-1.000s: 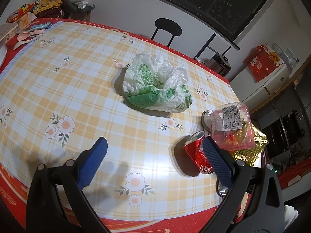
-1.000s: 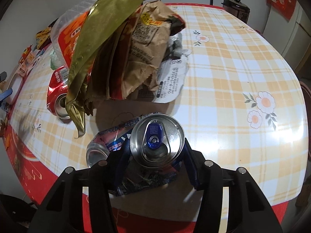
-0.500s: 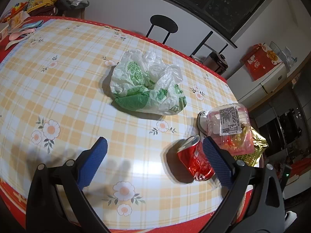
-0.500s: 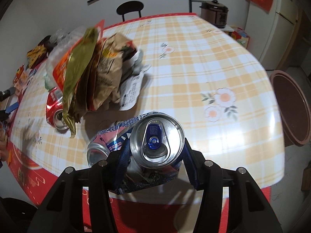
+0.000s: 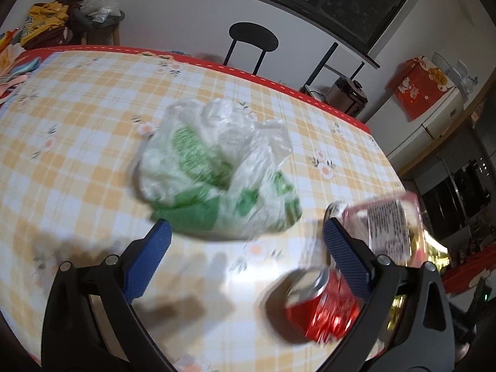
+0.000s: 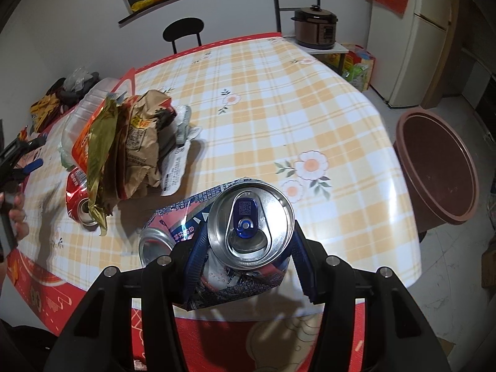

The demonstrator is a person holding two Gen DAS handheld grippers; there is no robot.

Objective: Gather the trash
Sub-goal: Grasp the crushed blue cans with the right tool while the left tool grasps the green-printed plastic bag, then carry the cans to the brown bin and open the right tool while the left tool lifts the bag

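Observation:
My right gripper (image 6: 248,248) is shut on a crushed blue-and-silver can (image 6: 249,223), held above the table's near edge. A second crushed silver can (image 6: 153,245) lies on the table just left of it. A pile of wrappers (image 6: 130,142) and a red can (image 6: 79,204) lie further left. My left gripper (image 5: 246,241) is open and empty, just in front of a crumpled green-and-white plastic bag (image 5: 217,170). The red can (image 5: 322,307) lies by its right finger, with a clear plastic box (image 5: 387,226) beyond.
A brown round bin (image 6: 440,167) stands on the floor right of the table. A black stool (image 5: 252,43) stands behind the table, a rice cooker (image 6: 316,28) on a low stand and a fridge (image 6: 415,31) at the right.
My left gripper has moved forward toward the plastic bag, still open. My right gripper has lifted and pulled back with the blue can, bringing the brown bin into view.

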